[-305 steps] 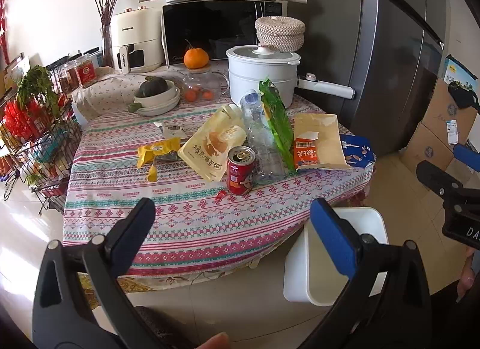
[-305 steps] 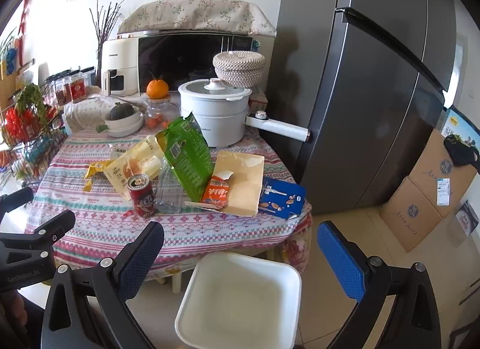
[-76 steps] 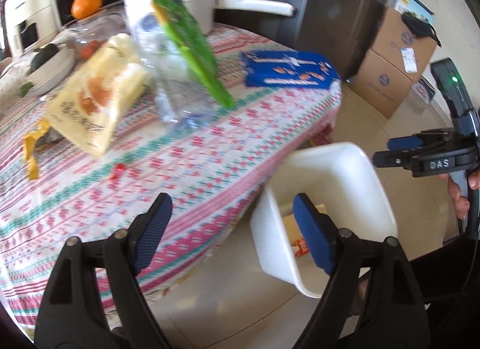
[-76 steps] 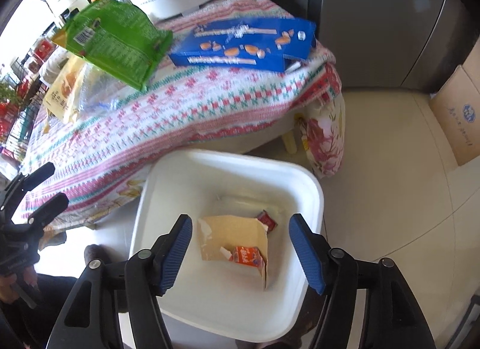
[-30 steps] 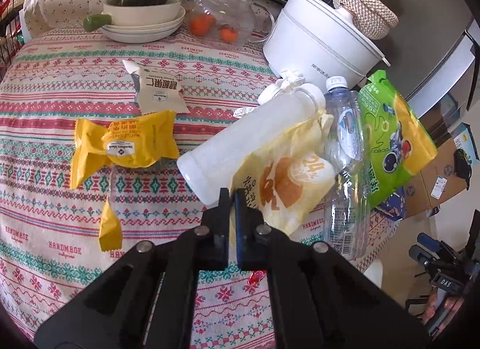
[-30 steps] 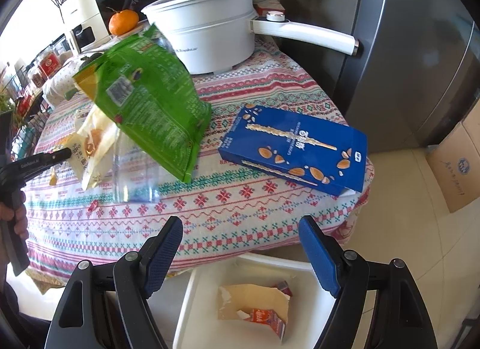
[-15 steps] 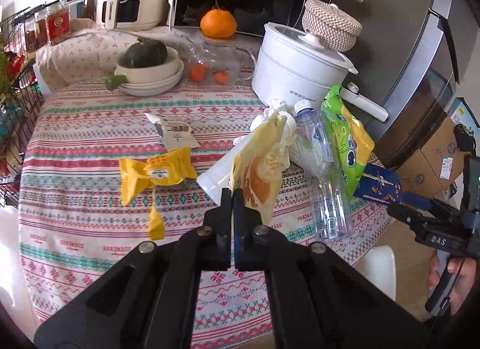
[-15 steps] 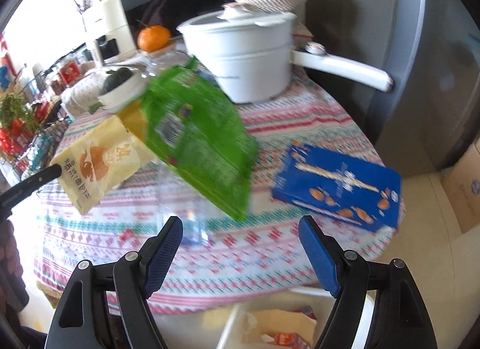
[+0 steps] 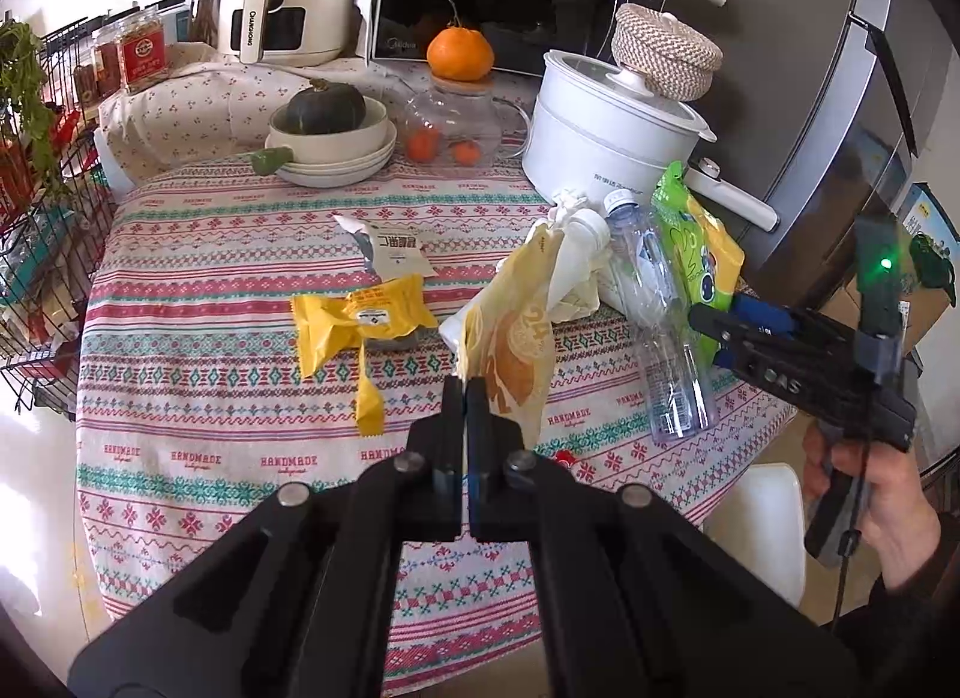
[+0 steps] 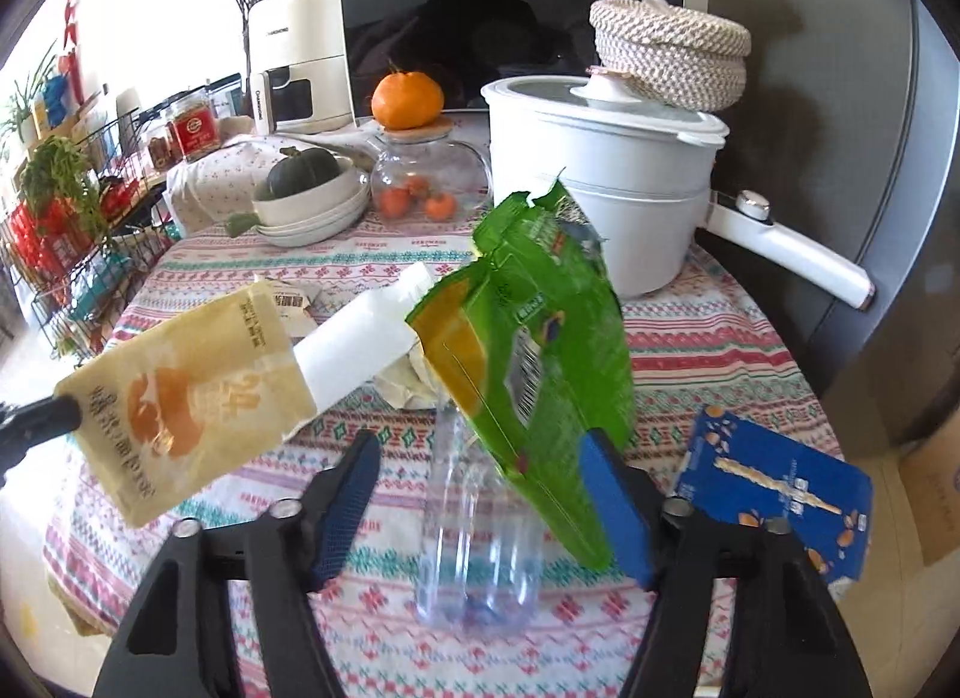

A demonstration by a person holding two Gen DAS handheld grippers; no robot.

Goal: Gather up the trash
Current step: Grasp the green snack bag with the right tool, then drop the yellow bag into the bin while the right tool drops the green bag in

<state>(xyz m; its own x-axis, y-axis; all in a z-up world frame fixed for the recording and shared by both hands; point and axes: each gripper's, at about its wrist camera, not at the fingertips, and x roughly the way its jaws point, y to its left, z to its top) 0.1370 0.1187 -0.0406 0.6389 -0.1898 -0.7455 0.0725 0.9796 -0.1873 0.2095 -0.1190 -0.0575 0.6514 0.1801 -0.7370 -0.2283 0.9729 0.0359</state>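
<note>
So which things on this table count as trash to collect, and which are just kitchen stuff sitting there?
Trash for the job:
- yellow bag, pinched in the shut left gripper
- green bag
- clear bottle
- white bottle
- blue box
- yellow wrapper
- bin

Just there:
- white pot
- orange
- squash bowl
- glass teapot

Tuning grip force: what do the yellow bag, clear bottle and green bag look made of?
Yellow bag: matte, papery-looking pouch, possibly film; holds its shape while the left gripper pinches a corner. Clear bottle: thin transparent plastic, ribbed, tablecloth visible through it. Green bag: glossy printed plastic film, creased, torn top edge; the right gripper, jaws just closing, straddles it.
</note>
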